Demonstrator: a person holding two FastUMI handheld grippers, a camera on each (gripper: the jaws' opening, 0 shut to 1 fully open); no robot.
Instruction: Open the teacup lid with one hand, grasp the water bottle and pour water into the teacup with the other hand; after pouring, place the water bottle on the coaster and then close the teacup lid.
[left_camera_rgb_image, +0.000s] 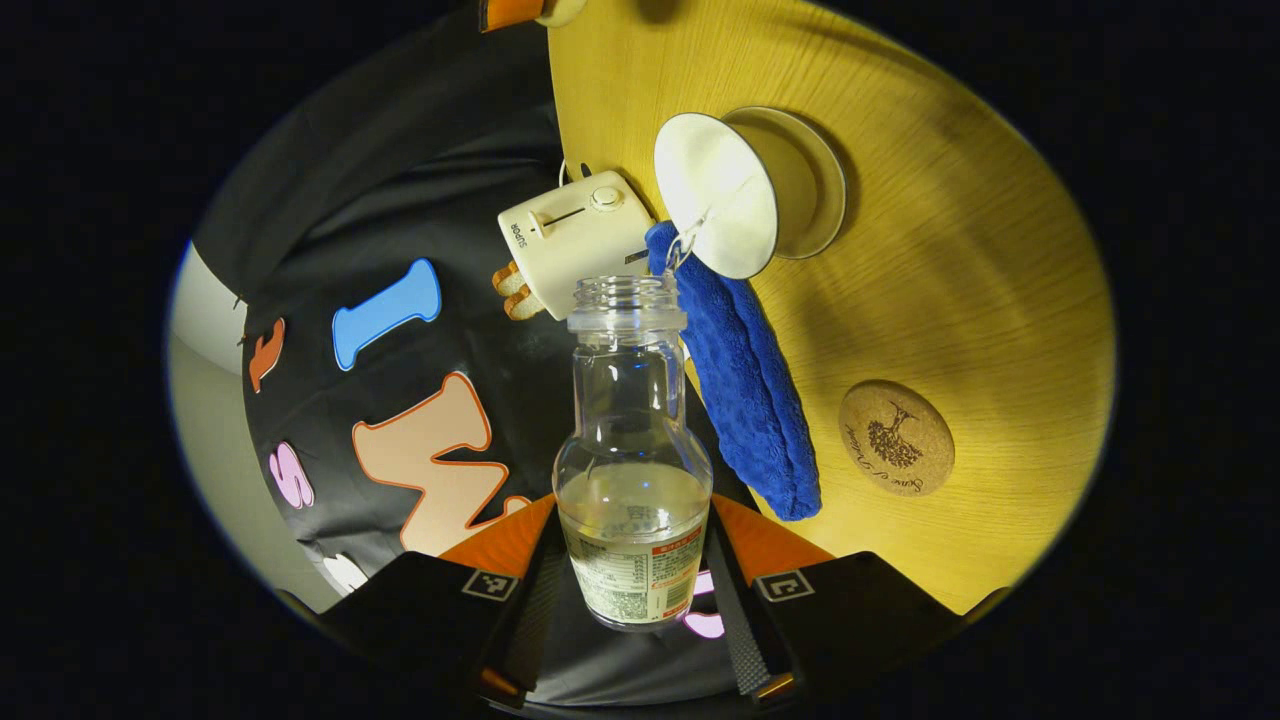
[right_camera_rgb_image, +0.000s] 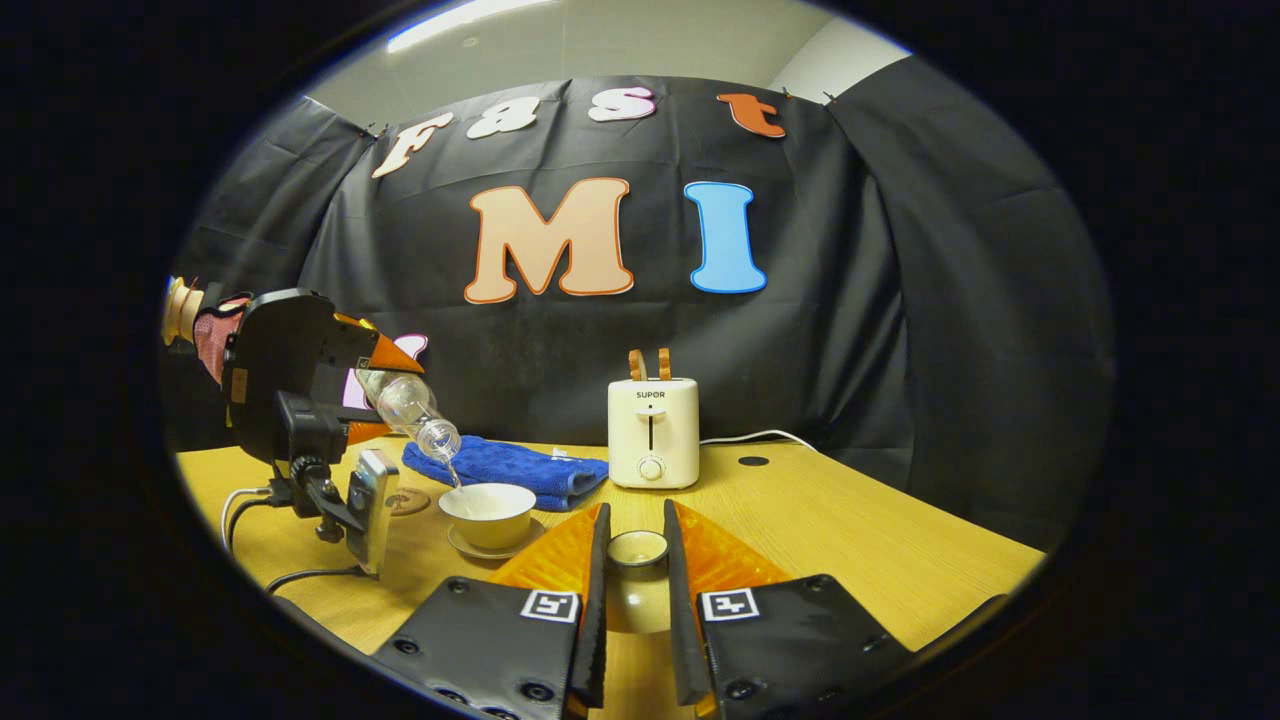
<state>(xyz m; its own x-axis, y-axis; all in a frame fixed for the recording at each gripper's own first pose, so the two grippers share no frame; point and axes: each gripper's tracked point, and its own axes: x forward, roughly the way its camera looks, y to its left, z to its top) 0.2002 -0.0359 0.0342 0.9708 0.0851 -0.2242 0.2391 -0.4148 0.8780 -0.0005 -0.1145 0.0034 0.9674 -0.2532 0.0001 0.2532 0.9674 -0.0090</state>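
Observation:
My left gripper (left_camera_rgb_image: 632, 590) is shut on the clear water bottle (left_camera_rgb_image: 632, 470), which is tipped with its open mouth over the white teacup (left_camera_rgb_image: 715, 205); a thin stream of water runs into the cup. In the right gripper view the same bottle (right_camera_rgb_image: 410, 405) slants down above the teacup (right_camera_rgb_image: 488, 512), which stands uncovered on its saucer (right_camera_rgb_image: 470, 547). My right gripper (right_camera_rgb_image: 636, 575) is shut on the teacup lid (right_camera_rgb_image: 637, 550), held above the table to the right of the cup. The round cork coaster (left_camera_rgb_image: 896, 438) lies bare on the table near the cup.
A folded blue towel (left_camera_rgb_image: 745, 390) lies beside the cup. A cream toaster (right_camera_rgb_image: 653, 432) with bread in its slots stands at the table's back, its cord trailing right. The wooden table (right_camera_rgb_image: 850, 540) ends at the black cloth wall.

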